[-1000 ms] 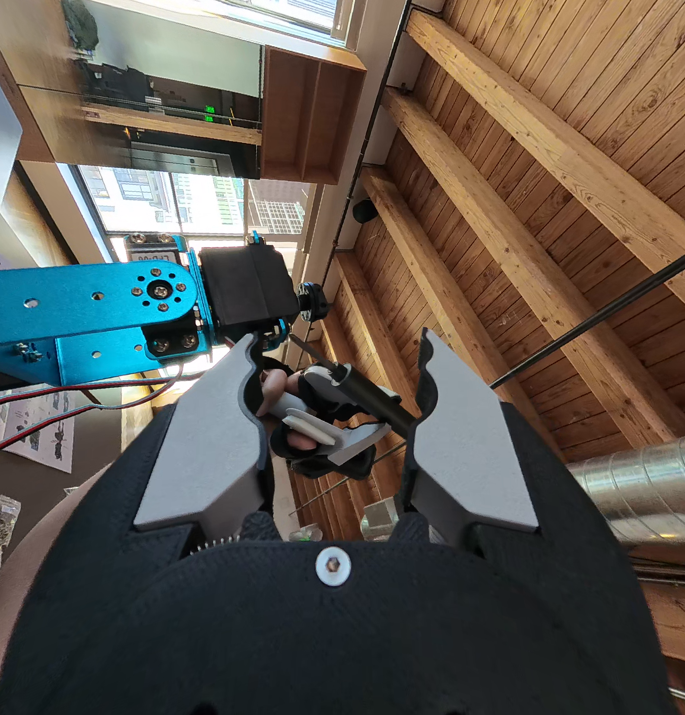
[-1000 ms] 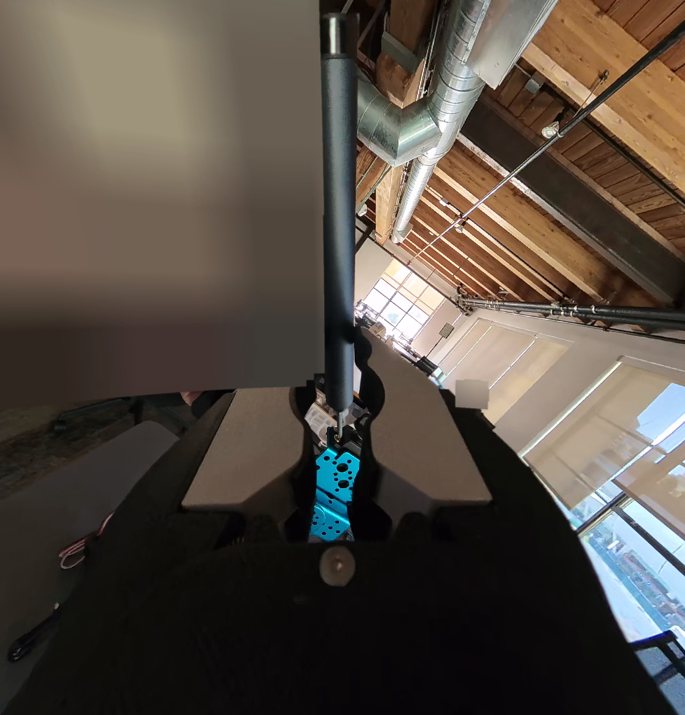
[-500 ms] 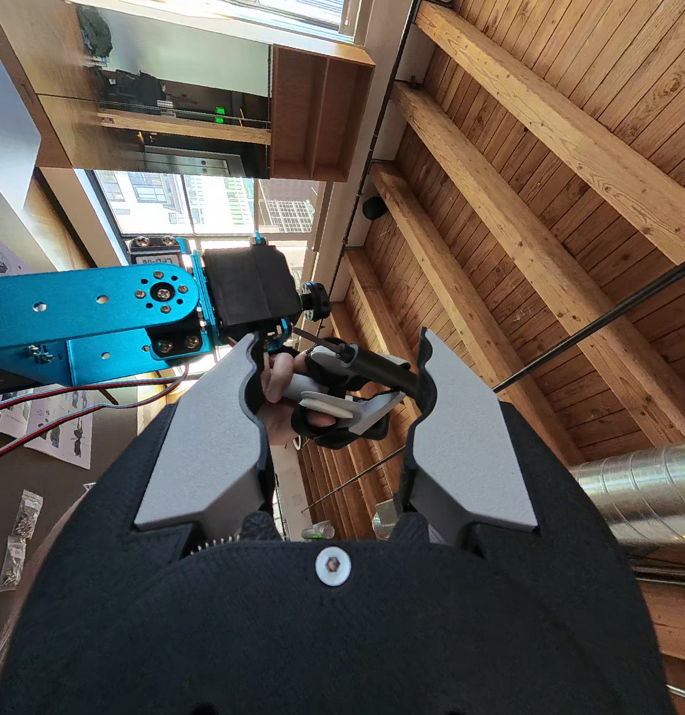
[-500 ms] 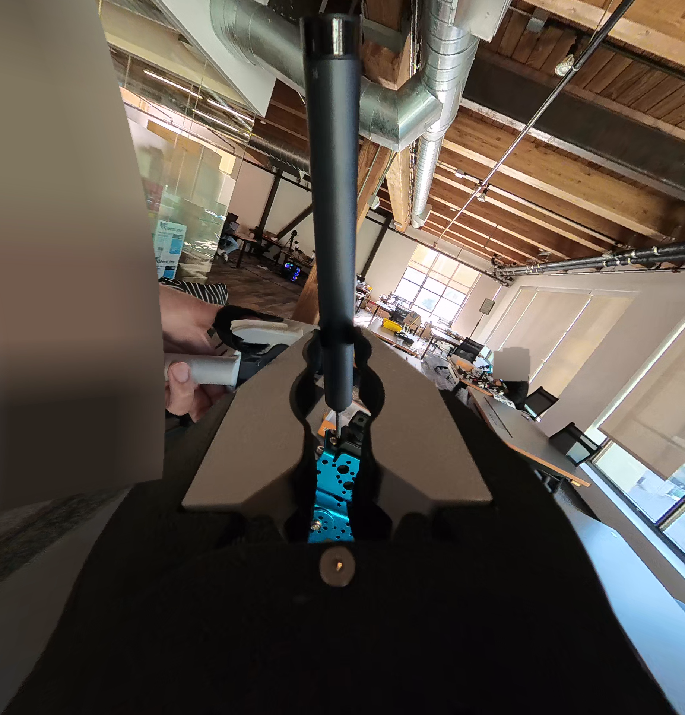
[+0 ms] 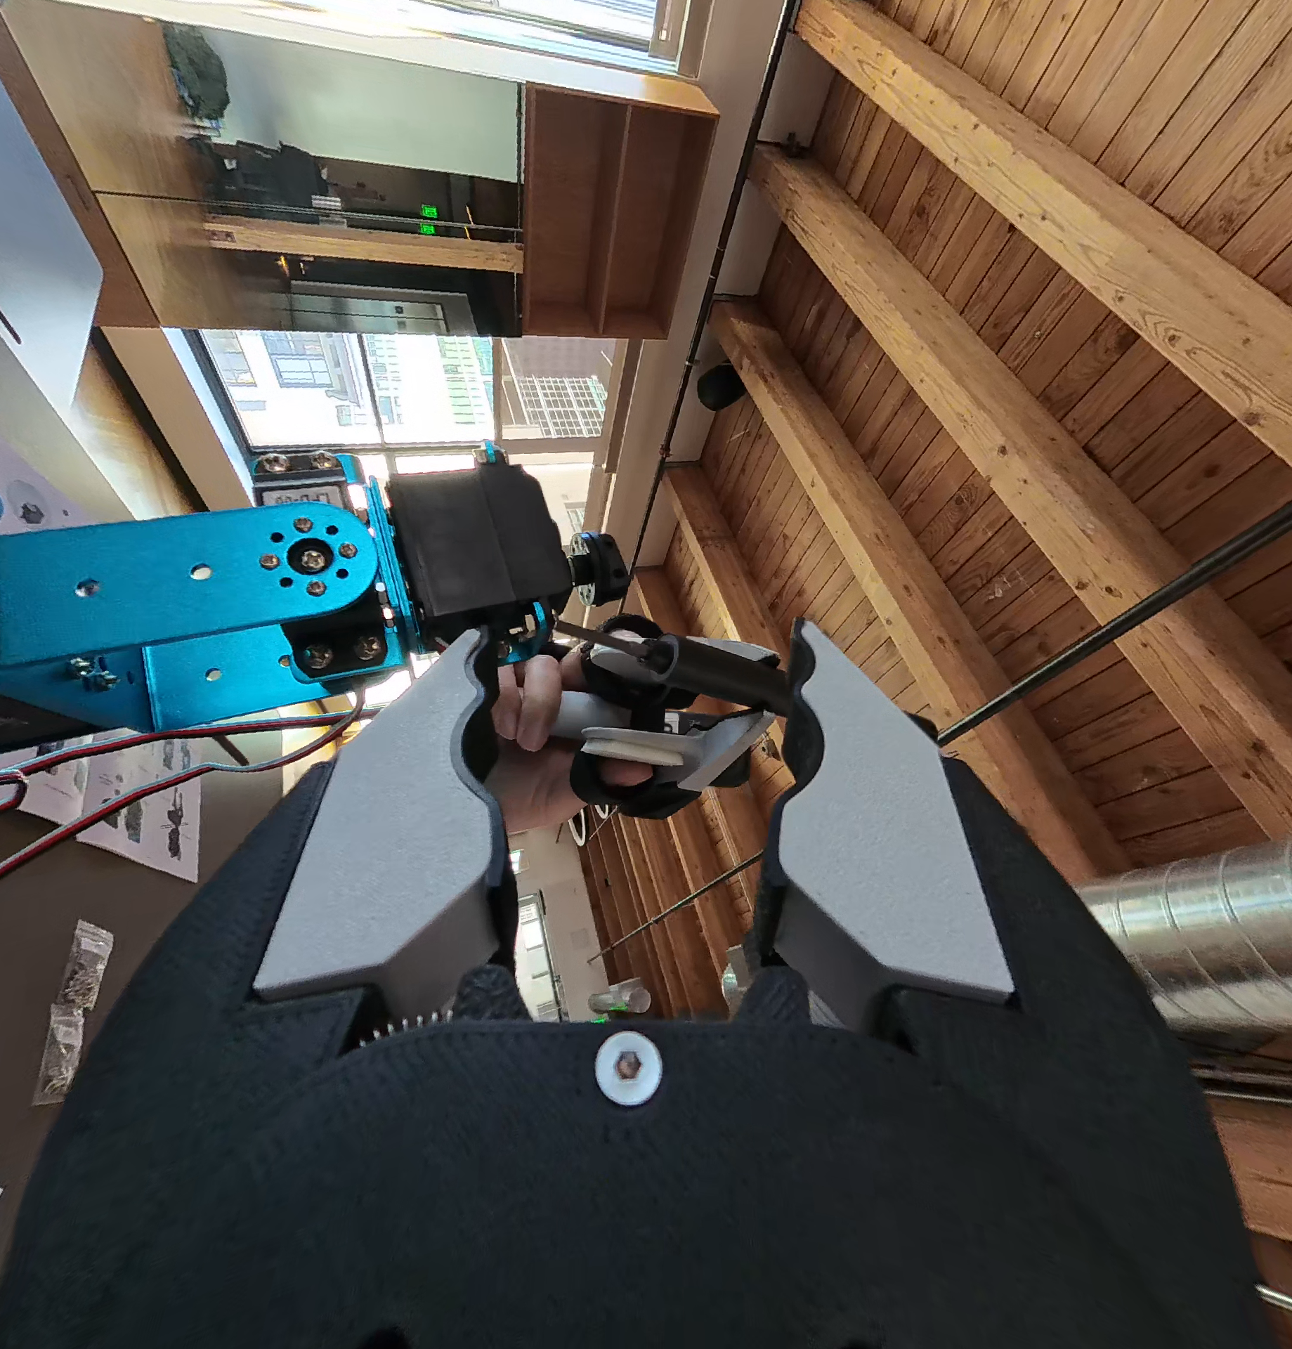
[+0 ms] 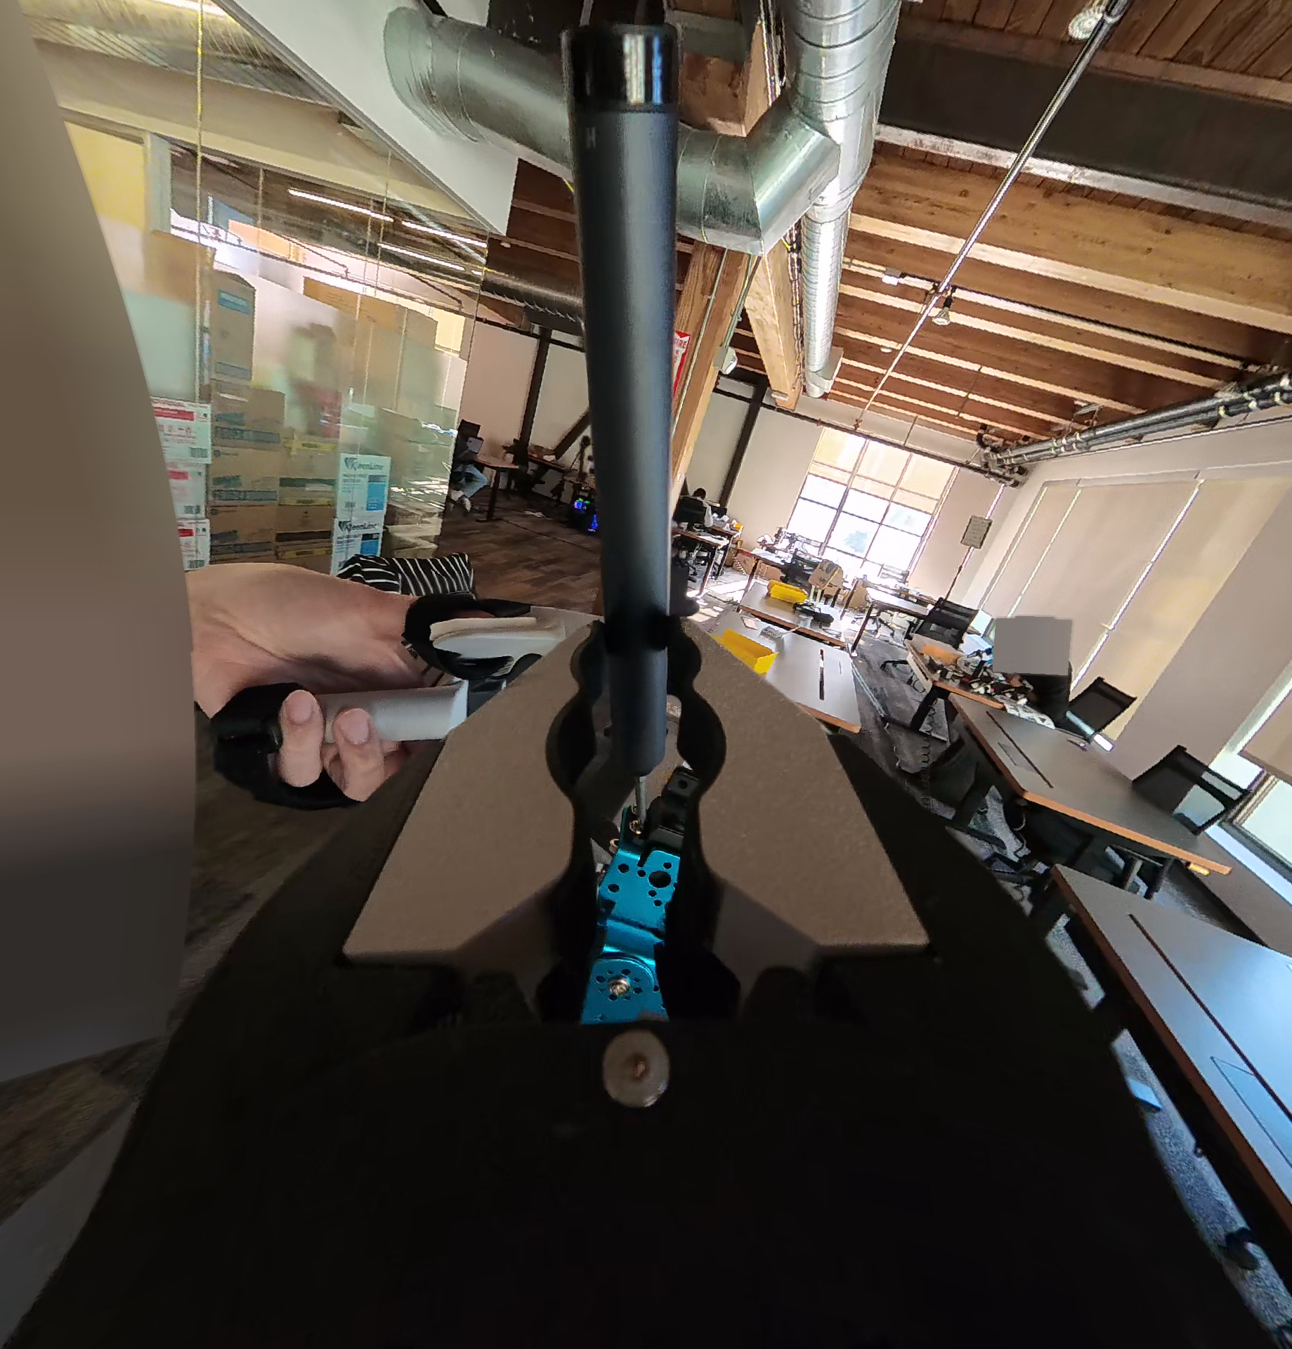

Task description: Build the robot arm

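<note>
A blue metal bracket assembly [image 5: 161, 591] with a black servo [image 5: 475, 555] reaches in from the left in the left wrist view. My left gripper [image 5: 639, 657] is open and empty, its left finger close under the servo end. My right gripper [image 6: 634, 642] is shut on a dark grey screwdriver [image 6: 624, 365] that stands upright between its fingers. The driver's tip rests on the top of the blue bracket [image 6: 632, 898]. In the left wrist view the screwdriver [image 5: 716, 668] lies nearly level, its tip at the bracket under the servo, with the right gripper [image 5: 672, 737] and a hand behind it.
Red and black wires [image 5: 154, 759] trail from the bracket over printed sheets [image 5: 139, 825] and small bags of hardware [image 5: 81, 971]. A hand [image 6: 292, 642] holds the left gripper's handle. Desks [image 6: 1110, 803], chairs and a seated person stand far off on the right.
The right wrist view has tilted down, so the room and the hand on the left gripper came into sight. The screwdriver has swung closer to level in the left view, tip still at the bracket.
</note>
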A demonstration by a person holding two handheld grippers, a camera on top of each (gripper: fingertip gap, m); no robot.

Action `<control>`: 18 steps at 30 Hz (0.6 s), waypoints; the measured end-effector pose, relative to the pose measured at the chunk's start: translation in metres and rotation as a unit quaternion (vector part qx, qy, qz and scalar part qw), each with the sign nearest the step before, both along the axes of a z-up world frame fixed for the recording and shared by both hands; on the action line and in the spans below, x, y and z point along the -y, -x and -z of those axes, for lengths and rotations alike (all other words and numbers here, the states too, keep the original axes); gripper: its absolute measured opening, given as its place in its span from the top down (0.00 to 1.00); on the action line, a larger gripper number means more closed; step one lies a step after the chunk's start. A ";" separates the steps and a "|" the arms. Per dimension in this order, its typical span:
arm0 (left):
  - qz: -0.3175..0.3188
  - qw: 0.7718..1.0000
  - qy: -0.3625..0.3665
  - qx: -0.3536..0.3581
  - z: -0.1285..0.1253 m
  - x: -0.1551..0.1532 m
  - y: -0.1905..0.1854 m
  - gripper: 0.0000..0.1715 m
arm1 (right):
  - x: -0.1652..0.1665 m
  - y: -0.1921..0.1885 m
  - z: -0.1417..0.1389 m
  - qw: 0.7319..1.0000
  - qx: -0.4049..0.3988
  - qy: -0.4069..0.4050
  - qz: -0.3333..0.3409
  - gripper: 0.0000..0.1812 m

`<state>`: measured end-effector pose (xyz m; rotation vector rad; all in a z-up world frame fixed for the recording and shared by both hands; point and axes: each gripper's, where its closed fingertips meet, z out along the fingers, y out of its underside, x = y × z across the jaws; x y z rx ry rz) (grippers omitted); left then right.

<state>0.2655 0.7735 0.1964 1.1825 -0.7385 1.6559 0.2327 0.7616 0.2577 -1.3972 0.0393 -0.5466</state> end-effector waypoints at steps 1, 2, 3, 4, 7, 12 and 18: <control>0.000 1.000 -0.001 0.000 0.000 0.000 0.000 0.55 | 0.001 -0.001 0.000 1.000 -0.002 -0.001 0.000 0.91; 0.000 1.000 -0.001 0.000 0.000 0.000 0.000 0.55 | 0.001 -0.001 -0.001 1.000 -0.003 -0.002 -0.002 0.91; 0.000 1.000 -0.001 0.001 0.000 0.000 0.000 0.54 | 0.002 0.000 -0.002 1.000 -0.003 -0.004 -0.005 0.91; 0.000 1.000 -0.001 0.001 -0.001 0.000 0.001 0.54 | 0.002 0.000 -0.002 1.000 -0.003 -0.006 -0.005 0.91; 0.001 1.000 0.002 0.000 0.000 0.001 0.001 0.54 | 0.003 0.000 -0.003 1.000 -0.003 -0.005 -0.006 0.91; 0.003 1.000 0.002 0.001 -0.001 0.002 0.002 0.54 | 0.001 -0.001 0.000 1.000 -0.014 0.001 -0.010 0.91; 0.002 1.000 -0.002 0.005 -0.001 0.002 0.002 0.54 | 0.001 -0.012 -0.003 0.999 -0.049 0.013 -0.001 0.92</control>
